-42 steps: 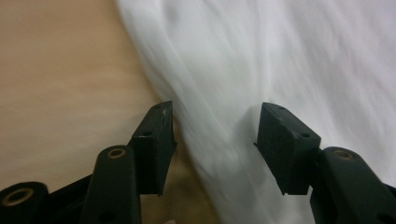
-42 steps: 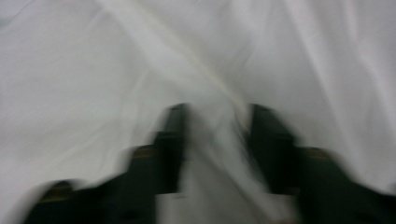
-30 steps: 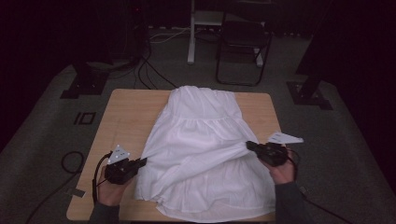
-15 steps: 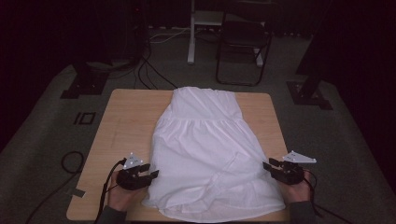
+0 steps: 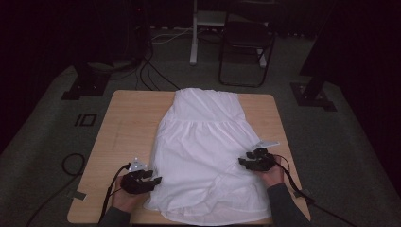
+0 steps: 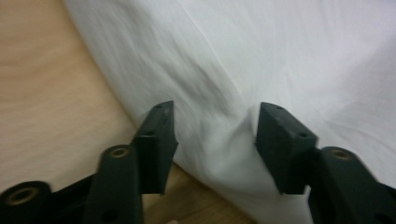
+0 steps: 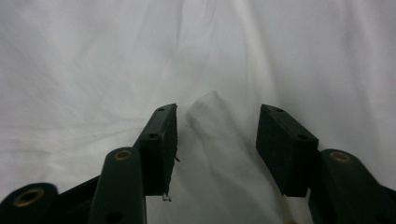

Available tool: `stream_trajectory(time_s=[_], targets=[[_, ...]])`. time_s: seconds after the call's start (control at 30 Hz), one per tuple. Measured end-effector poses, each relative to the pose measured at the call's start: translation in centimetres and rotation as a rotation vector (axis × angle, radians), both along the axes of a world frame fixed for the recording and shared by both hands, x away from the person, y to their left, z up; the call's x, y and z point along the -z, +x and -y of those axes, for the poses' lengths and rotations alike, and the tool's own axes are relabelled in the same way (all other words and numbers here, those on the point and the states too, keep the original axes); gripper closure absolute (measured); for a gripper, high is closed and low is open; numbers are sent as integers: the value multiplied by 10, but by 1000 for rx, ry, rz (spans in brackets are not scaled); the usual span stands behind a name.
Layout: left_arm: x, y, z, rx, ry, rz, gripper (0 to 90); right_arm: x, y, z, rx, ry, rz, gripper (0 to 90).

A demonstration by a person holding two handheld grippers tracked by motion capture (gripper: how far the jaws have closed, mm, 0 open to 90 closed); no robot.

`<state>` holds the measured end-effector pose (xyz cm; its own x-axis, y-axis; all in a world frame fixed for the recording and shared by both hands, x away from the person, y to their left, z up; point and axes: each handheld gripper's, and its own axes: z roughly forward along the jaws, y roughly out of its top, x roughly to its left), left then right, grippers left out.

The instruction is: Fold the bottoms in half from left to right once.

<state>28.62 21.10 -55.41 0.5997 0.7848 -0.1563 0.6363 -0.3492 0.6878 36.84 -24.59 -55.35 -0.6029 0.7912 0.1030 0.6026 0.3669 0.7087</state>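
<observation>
Left gripper [image 6: 212, 135]: the two black jaws stand partly apart, having just been closing a little. A soft raised fold of the white dress [image 6: 280, 60] lies between them; the pads do not press it. Each pad is a flat rectangular block, matte black, fixed with brass-coloured screws. No writing is legible on it.

Right gripper [image 7: 215, 140]: its jaws also stand partly apart, having just been opening. A small peaked wrinkle of the cloth sits between them, loose and ungripped.

The dress [image 5: 208, 146] is thin, smooth woven fabric with a gathered seam below the bodice. It lies flat along the middle of the light wooden table [image 5: 127, 127], its hem at the near edge. The left gripper [image 5: 150, 179] is at the dress's left hem side, the right gripper [image 5: 245, 161] at its right.
</observation>
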Motion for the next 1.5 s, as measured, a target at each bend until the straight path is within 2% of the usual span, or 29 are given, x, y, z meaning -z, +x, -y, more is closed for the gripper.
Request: stream_trajectory(time_s=[0.03,0.07,0.1,0.13,0.17,0.2,0.23,0.27,0.3,0.33,0.4,0.43,0.47,0.5,0.53,0.63,0.67,0.7,0.73,0.77,0.83,0.93,1.0,1.07,1.1,1.27,1.43,1.47,1.5], targets=[[2,-1,3,27,6,-3,836,1,-5,-1,-44,-14,-6,781],[1,-3,4,43,5,-4,836,1,-5,-1,-44,-14,-6,781],[-1,-5,4,56,-7,-3,873,-2,-11,1,-57,-10,12,858],[-4,-7,3,59,-18,6,881,-6,-18,4,-63,-3,29,888],[-12,-10,-1,47,-39,26,884,-16,-36,15,-89,13,73,891],[-12,-10,-1,47,-39,26,884,-16,-36,15,-89,13,73,891],[-16,-13,-4,40,-55,35,884,-25,-56,30,-118,21,114,892],[-19,-15,-7,34,-68,42,884,-25,-56,30,-118,21,114,892],[-21,-18,-10,26,-72,47,883,-33,-77,48,-107,42,141,892],[-23,-20,-13,18,-76,53,883,-33,-77,48,-107,42,141,892],[-24,-24,-18,6,-96,53,882,-36,-99,69,-76,60,165,891],[-25,-25,-20,-2,-99,54,882,-32,-120,89,-54,108,174,891],[-25,-26,-21,-6,-97,53,882,-32,-120,89,-54,108,174,891],[-25,-27,-21,-7,-98,49,881,-22,-140,106,-36,143,174,892],[-25,-28,-20,-6,-95,44,881,-22,-140,106,-36,143,174,892],[-23,-28,-18,25,-92,27,845,-1,-164,125,-32,163,147,887],[-23,-28,-18,31,-91,25,796,7,-168,129,-45,169,125,850],[-23,-28,-18,28,-87,30,686,18,-174,134,-78,144,100,716],[-24,-27,-19,20,-87,34,686,18,-174,134,-78,144,100,716],[-25,-26,-21,9,-94,41,636,20,-175,136,-57,130,103,651],[-26,-22,-25,-23,-95,50,540,17,-171,143,2,147,134,572],[-28,-9,-29,-65,-79,65,504,11,-165,146,34,161,165,557],[-29,2,-28,-84,-69,80,485,4,-154,144,62,162,180,554],[-30,17,-25,-96,-47,95,458,-2,-128,132,83,153,183,543],[-30,26,-23,-107,-49,97,458,-2,-128,132,83,153,183,543],[-34,75,-12,-174,-35,94,419,-9,-71,101,105,117,168,525],[-27,119,3,-224,-24,44,408,-20,-12,65,82,78,172,507],[-24,125,6,-226,-22,25,409,-20,1,59,82,83,157,506],[-21,130,9,-226,-16,13,410,-19,23,49,88,79,123,505]])
